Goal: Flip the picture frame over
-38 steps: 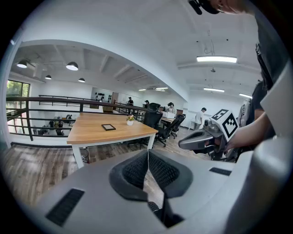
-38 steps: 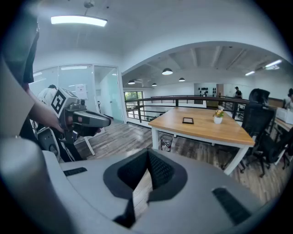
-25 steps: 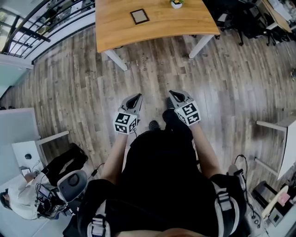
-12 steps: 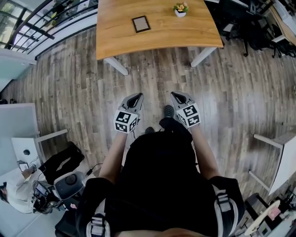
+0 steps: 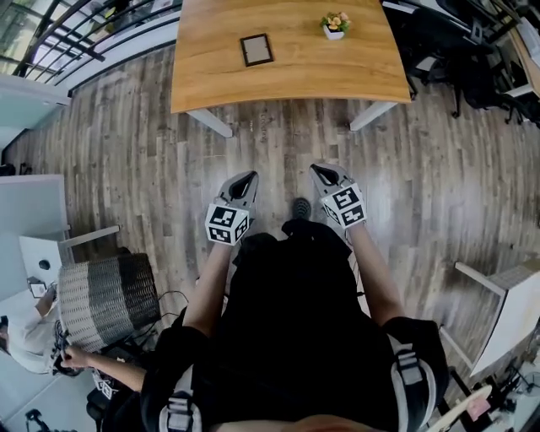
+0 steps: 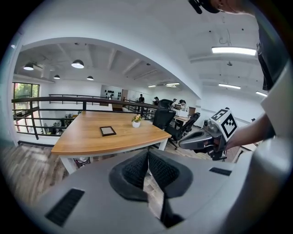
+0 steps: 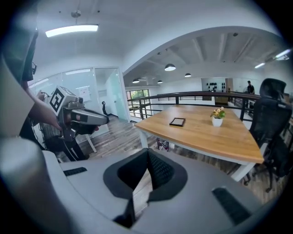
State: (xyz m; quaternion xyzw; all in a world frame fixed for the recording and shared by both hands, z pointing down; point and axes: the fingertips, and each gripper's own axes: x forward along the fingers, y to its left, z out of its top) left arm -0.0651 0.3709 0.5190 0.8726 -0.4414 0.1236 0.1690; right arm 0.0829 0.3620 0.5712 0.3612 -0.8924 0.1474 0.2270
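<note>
Head view: the picture frame (image 5: 256, 49) lies flat on the desk (image 5: 287, 80), left of the flower pot (image 5: 336, 25), well ahead; the left tool (image 5: 246, 179) seems nearer than the right tool (image 5: 321, 172).
Left gripper view: jaws together, empty.
Right gripper view: likewise.

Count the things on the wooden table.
2: a frame lies left of centre; a potted plant stands to its right, farther back. None seems hidden.
</note>
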